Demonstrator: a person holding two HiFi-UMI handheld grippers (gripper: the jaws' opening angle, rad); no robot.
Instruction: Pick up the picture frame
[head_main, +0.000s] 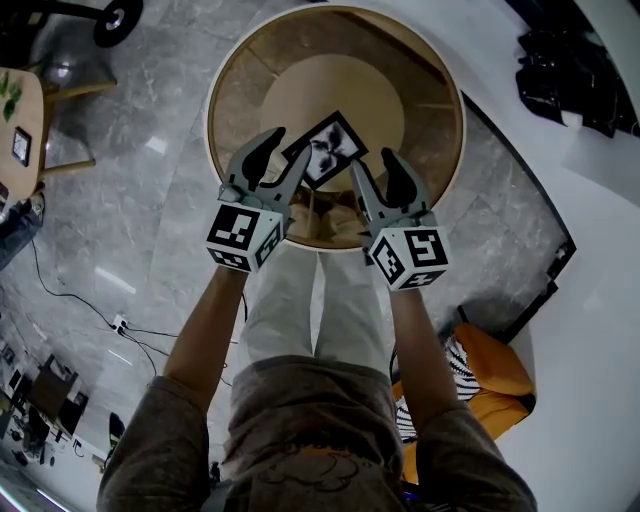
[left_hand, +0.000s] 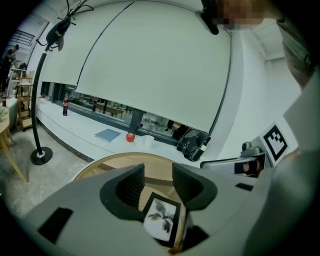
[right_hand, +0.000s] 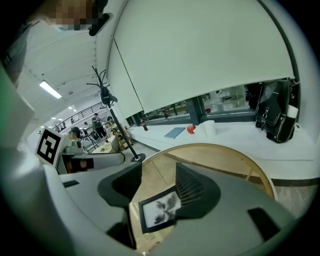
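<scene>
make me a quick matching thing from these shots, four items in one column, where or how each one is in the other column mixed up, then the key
Things:
1. picture frame
2. left tongs
3. bag
4. book

Place, colour or state:
a. blue, flat on the white ledge near a red round thing
b. open, nothing gripped
c. lying on the round wooden table
d. black, with straps, on the white ledge

Pairs: 1-c, 2-b, 3-d, 4-a

Office lounge (or lobby): marble floor (head_main: 160, 120), round wooden table (head_main: 400, 50), coat stand (left_hand: 41, 156), window ledge (left_hand: 80, 131)
</scene>
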